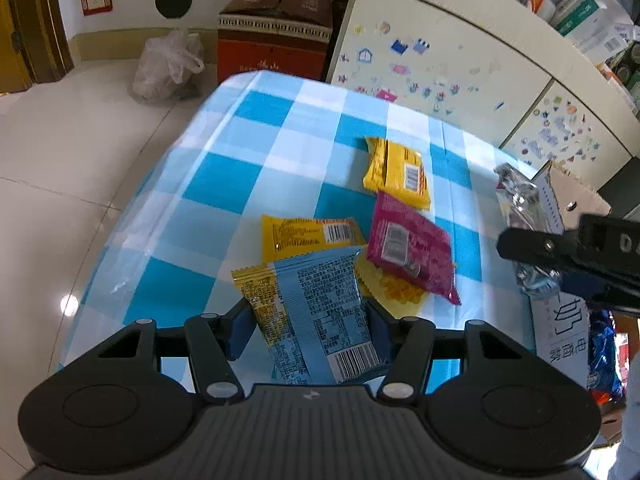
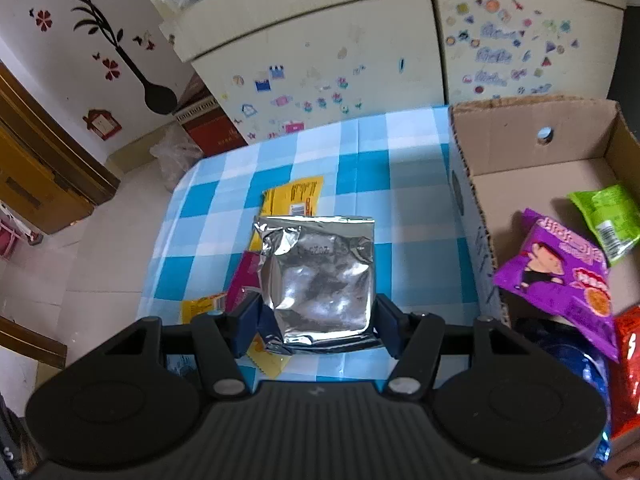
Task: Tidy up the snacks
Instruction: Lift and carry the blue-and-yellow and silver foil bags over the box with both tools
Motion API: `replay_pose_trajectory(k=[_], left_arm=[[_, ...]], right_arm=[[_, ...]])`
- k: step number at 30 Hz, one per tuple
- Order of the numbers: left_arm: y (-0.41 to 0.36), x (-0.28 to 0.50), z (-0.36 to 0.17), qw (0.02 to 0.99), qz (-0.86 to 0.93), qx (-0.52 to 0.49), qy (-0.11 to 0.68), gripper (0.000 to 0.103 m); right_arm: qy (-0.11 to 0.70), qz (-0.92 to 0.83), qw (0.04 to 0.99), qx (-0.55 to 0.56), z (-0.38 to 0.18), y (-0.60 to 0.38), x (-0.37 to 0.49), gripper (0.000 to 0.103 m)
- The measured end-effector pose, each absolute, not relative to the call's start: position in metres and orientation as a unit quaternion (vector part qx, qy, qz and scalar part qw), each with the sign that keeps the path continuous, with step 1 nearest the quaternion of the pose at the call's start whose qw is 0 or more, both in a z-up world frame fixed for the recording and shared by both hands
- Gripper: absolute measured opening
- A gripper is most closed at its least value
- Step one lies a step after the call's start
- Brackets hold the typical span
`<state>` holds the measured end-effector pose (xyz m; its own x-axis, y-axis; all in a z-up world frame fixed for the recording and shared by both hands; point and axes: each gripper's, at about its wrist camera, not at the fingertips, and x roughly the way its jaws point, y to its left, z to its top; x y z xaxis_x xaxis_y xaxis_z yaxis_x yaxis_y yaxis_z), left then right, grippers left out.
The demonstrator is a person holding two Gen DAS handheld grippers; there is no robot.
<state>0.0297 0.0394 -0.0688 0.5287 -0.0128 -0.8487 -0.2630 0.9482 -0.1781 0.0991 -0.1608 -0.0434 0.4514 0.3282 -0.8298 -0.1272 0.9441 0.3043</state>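
Note:
My left gripper [image 1: 306, 326] is shut on a light blue snack packet [image 1: 326, 316] with a yellow packet [image 1: 262, 300] beside it, above the checked table. On the table lie another yellow packet [image 1: 308, 236], a magenta packet [image 1: 412, 248] and a far yellow packet [image 1: 398, 172]. My right gripper [image 2: 316, 320] is shut on a silver foil packet [image 2: 320, 276], held above the table left of the cardboard box [image 2: 520, 148]. The right gripper also shows in the left wrist view [image 1: 568, 252] with the silver packet [image 1: 520, 196].
The box holds a purple packet [image 2: 560, 276], a green packet [image 2: 608, 216], a red packet [image 2: 628, 364] and a blue one [image 2: 576, 360]. A stickered cabinet [image 2: 340, 60] stands behind the table [image 2: 360, 148]. A plastic bag [image 1: 168, 64] and a red carton [image 1: 276, 32] sit on the floor.

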Motion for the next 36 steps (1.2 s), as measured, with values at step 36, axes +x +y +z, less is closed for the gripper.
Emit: replay_pose_trajectory(k=[36], left_arm=[[-0.006, 0.03, -0.023, 0.898, 0.068, -0.11, 0.421, 0.064]], right_arm=[[0.456, 0.14, 0.878, 0.045, 0.0, -0.18, 0.063, 0.061]])
